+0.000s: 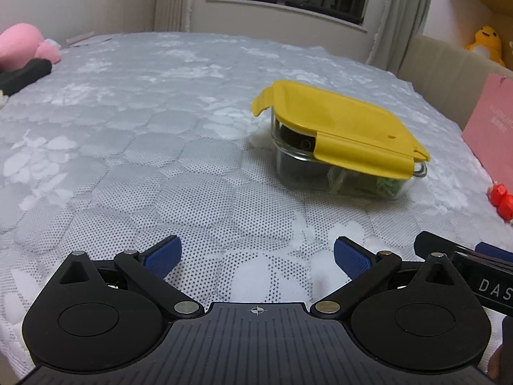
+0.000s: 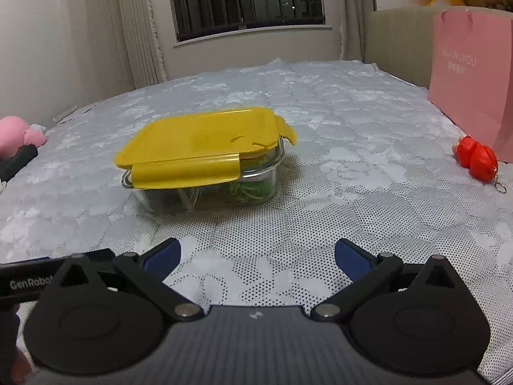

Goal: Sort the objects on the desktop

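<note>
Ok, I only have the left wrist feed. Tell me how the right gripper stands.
Observer: The right gripper has its jaws wide open with nothing between them, short of the glass container.
Operator: Describe that red thing at my right edge.
Observer: The red toy lies on the bed and a small metal keyring hangs off its near end.
Operator: Now give me what's behind it.
Observer: The pink paper bag stands upright right behind the toy, with pale lettering on its face.
</note>
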`<control>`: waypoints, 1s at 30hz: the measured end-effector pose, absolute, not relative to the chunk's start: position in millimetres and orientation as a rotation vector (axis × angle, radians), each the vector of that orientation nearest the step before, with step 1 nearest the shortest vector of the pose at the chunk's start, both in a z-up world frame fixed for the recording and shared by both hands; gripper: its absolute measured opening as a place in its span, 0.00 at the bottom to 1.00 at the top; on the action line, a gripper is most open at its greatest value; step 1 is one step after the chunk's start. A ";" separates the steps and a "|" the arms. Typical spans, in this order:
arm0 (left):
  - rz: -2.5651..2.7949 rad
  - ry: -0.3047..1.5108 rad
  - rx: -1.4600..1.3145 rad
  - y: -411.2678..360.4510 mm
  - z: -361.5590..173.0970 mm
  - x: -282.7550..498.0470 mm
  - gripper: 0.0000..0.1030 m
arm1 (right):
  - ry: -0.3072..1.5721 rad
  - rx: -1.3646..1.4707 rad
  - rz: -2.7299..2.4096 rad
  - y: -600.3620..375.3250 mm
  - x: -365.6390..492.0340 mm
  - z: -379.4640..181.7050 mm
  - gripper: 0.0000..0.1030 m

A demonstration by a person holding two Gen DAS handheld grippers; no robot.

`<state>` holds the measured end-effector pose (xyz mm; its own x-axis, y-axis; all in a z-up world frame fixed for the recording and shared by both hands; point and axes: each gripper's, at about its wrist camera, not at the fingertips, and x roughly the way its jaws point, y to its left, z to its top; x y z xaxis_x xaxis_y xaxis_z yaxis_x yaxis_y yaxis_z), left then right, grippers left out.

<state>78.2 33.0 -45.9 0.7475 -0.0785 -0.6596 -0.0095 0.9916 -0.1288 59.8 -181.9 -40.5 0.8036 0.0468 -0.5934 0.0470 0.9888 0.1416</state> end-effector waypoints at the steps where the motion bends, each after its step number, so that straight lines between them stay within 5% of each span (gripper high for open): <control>1: -0.035 0.728 -0.125 32.8 -45.9 77.9 1.00 | 0.642 0.153 0.000 -181.9 60.2 -41.1 1.00; 30: -0.037 0.728 -0.020 18.1 -39.5 75.3 1.00 | 0.656 0.189 0.008 -189.4 57.1 -36.6 1.00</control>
